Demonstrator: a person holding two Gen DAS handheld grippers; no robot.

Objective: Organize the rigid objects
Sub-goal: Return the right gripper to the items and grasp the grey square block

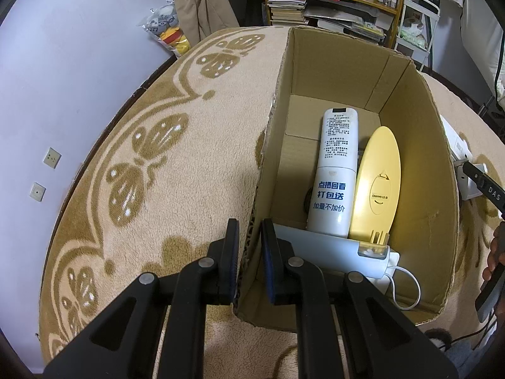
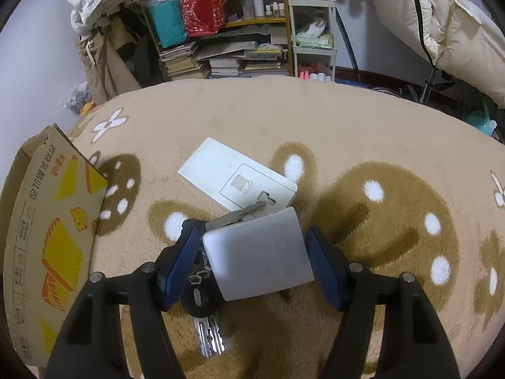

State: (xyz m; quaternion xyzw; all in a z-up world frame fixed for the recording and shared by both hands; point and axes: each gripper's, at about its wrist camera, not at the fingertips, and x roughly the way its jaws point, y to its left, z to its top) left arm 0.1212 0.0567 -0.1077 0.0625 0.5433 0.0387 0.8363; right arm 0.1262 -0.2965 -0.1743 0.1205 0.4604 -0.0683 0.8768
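The right tongs [image 2: 252, 257], spread wide, straddle the flat silver rectangular case [image 2: 257, 254]; the left tongs [image 1: 249, 262] pinch the brown cardboard box [image 1: 419, 164] wall.

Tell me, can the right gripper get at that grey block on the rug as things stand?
Probably yes. The right gripper already has its jaws open on either side of the grey block, with nothing above it. The keys lie close against the left jaw and could get caught.

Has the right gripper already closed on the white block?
No: the right gripper straddles the white block, but both fingers stand clear of its sides.
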